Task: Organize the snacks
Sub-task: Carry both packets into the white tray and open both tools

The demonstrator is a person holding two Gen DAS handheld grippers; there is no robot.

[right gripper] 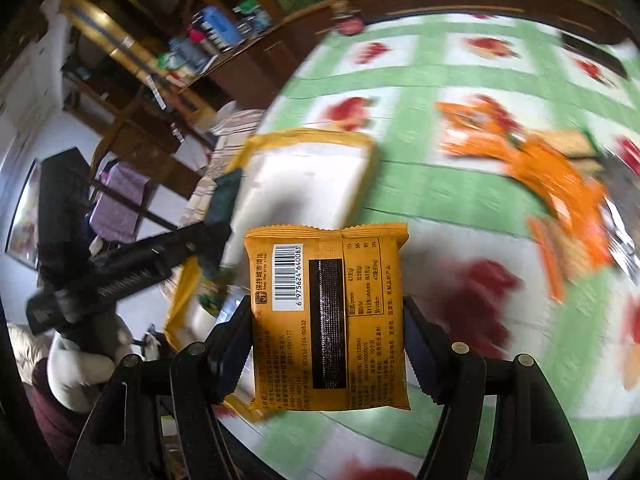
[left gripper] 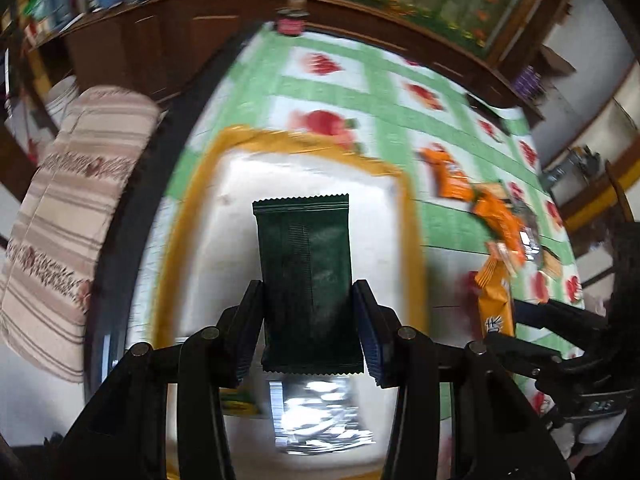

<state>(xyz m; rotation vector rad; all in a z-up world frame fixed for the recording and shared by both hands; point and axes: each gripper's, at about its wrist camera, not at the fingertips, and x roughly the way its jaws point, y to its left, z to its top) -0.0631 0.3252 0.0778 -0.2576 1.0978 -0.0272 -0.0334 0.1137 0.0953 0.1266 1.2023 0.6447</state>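
My left gripper [left gripper: 308, 332] is shut on a dark green snack packet [left gripper: 306, 272] and holds it above a white tray with a yellow rim [left gripper: 412, 216]. A silver foil packet [left gripper: 316, 416] lies in the tray below it. My right gripper [right gripper: 326, 344] is shut on a yellow snack packet [right gripper: 328, 312], barcode side facing me, above the tablecloth right of the tray [right gripper: 360, 184]. The yellow packet [left gripper: 494, 300] and the right gripper also show at the right of the left wrist view. The left gripper [right gripper: 216, 216] shows at the left of the right wrist view.
The table has a green and white cloth with red fruit prints [left gripper: 400, 100]. Several orange snack packets [left gripper: 496, 216] lie in a loose pile right of the tray; they also show in the right wrist view [right gripper: 552, 176]. A striped cushioned chair [left gripper: 80, 184] stands left. A small jar [left gripper: 292, 20] stands at the far edge.
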